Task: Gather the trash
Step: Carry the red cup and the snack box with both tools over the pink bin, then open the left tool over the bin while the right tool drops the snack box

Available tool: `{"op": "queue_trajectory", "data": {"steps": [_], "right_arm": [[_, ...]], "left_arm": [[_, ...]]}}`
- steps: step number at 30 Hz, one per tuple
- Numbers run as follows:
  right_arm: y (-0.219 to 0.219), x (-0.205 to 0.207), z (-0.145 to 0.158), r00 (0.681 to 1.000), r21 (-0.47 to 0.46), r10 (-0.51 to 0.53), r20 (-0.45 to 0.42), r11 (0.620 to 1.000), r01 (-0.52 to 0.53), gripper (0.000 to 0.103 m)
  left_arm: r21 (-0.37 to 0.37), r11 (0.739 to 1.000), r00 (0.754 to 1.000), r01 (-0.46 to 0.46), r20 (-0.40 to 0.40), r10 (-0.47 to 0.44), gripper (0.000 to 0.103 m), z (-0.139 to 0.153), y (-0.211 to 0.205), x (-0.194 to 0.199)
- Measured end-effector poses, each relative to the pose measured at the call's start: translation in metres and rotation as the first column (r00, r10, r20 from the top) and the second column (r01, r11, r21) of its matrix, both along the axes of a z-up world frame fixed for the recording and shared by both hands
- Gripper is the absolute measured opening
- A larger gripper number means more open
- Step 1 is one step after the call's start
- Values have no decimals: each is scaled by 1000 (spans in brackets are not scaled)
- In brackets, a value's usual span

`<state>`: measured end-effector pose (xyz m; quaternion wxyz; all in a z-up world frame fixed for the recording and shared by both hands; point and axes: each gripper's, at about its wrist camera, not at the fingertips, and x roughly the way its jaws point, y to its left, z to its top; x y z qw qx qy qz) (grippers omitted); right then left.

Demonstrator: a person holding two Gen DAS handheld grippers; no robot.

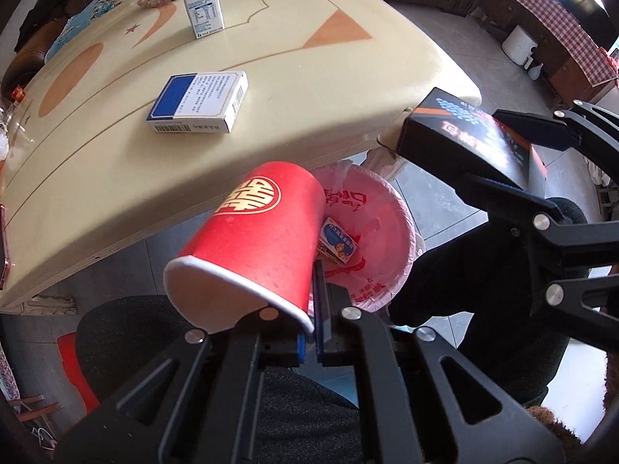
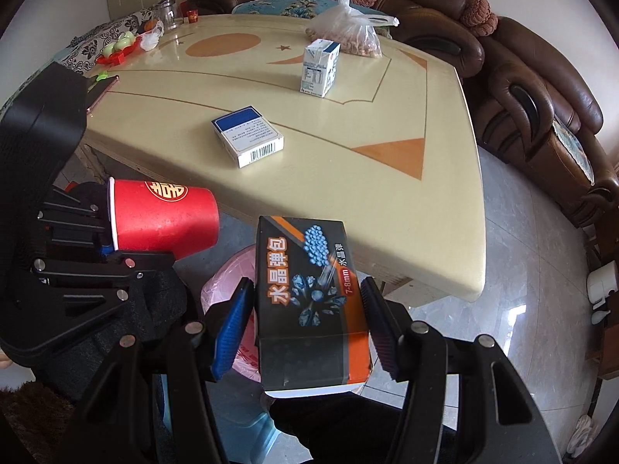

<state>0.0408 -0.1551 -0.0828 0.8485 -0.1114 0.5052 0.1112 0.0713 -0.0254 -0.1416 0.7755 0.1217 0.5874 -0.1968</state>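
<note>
the left gripper (image 1: 309, 332) pinches the rim of a red cup (image 1: 247, 247) between nearly pressed-together jaws, the cup tilted on its side out past the near edge of the table (image 1: 96, 178), above and just left of a bin (image 1: 383, 247) lined with a pink bag. a small blue packet (image 1: 338, 241) lies inside the bin. the right gripper (image 2: 307, 321) has its jaws clamped on the two sides of a black box (image 2: 309, 297), held over the bin off the table's near edge. on the glossy cream tabletop, inlaid with orange shapes and thin brown lines, a blue and white box (image 2: 247, 135) lies flat near the middle and a carton (image 2: 319, 67) stands upright farther back. behind the carton sits a knotted clear bag (image 2: 350, 25) of nuts, and at the far left corner a red tray (image 2: 116, 52) with pale fruit and a jar (image 2: 168, 13). brown sofas (image 2: 534, 108) wrap the far and right sides, over a pale grey tiled floor (image 2: 534, 255).
</note>
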Motion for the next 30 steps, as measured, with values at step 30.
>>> {"op": "queue_trajectory", "data": {"steps": [30], "right_arm": [[-40,27,-160,950,97,-188,-249,971,218,56]], "left_arm": [[-12,1000,942,29,-333,-31,5,-160,-39,24]]}}
